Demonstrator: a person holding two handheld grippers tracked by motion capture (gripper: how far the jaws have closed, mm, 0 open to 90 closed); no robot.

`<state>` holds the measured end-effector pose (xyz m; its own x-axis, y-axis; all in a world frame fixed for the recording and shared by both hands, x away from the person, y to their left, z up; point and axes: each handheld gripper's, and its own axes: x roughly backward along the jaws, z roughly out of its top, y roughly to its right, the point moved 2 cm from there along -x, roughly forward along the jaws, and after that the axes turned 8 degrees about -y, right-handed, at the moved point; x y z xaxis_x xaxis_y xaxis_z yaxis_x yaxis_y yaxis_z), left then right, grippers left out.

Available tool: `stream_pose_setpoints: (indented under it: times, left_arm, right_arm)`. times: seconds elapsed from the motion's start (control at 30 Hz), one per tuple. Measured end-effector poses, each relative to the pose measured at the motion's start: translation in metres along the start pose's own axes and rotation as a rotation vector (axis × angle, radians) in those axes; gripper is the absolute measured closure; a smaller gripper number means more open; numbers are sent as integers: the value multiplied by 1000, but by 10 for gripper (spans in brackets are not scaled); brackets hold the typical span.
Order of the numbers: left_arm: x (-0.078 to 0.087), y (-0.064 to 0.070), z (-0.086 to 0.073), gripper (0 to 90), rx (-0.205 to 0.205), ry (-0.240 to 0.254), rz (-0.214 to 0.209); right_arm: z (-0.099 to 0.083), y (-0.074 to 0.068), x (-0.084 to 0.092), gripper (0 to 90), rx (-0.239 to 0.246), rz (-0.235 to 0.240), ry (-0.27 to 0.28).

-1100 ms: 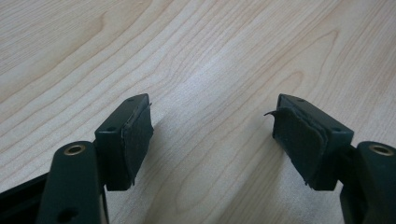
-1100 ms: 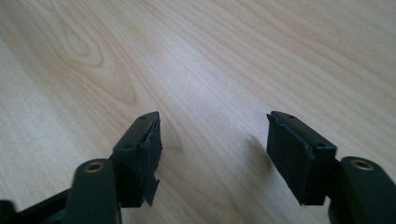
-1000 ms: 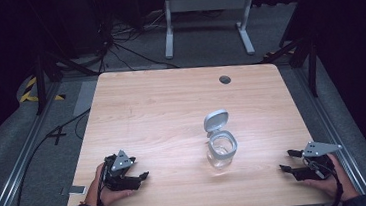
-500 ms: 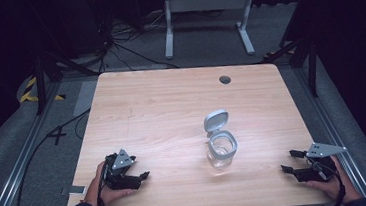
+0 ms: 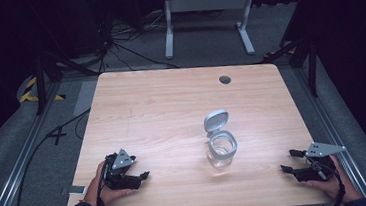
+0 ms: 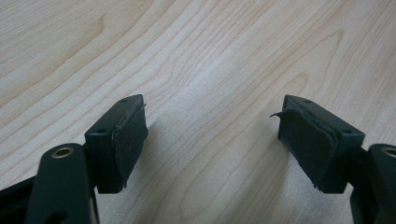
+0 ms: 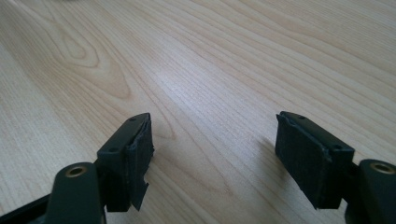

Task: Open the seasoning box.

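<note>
A clear glass jar (image 5: 221,151) stands right of centre on the wooden table (image 5: 170,99), its grey hinged lid (image 5: 215,120) flipped up and back. My left gripper (image 5: 143,177) rests near the front left edge in a person's hand, pointing right toward the jar and well apart from it. Its jaws are open over bare wood in the left gripper view (image 6: 212,116). My right gripper (image 5: 287,161) lies at the front right corner, pointing left. Its jaws have just been opening and stand wide with nothing between them (image 7: 215,123).
A round cable hole (image 5: 225,79) sits near the table's far edge. Beyond the table stand a white metal frame (image 5: 205,10) and loose cables on the dark floor. Metal rails run along both sides of the table.
</note>
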<state>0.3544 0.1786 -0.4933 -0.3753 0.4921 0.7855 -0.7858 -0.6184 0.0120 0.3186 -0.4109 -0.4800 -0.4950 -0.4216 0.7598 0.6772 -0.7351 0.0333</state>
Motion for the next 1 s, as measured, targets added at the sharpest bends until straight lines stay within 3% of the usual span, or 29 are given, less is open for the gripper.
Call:
stream_pose_setpoints:
  times: [0.7, 0.73, 1.0]
  left_arm:
    - [-1, 0, 0, 242, 10, 10, -3]
    - [0, -2, 0, 242, -10, 4, 6]
    - [0, -2, 0, 245, -5, 3, 4]
  right_arm:
    - [0, 0, -1, 274, 4, 3, 1]
    - [0, 0, -1, 274, 3, 3, 1]
    - [0, 0, -1, 274, 4, 3, 1]
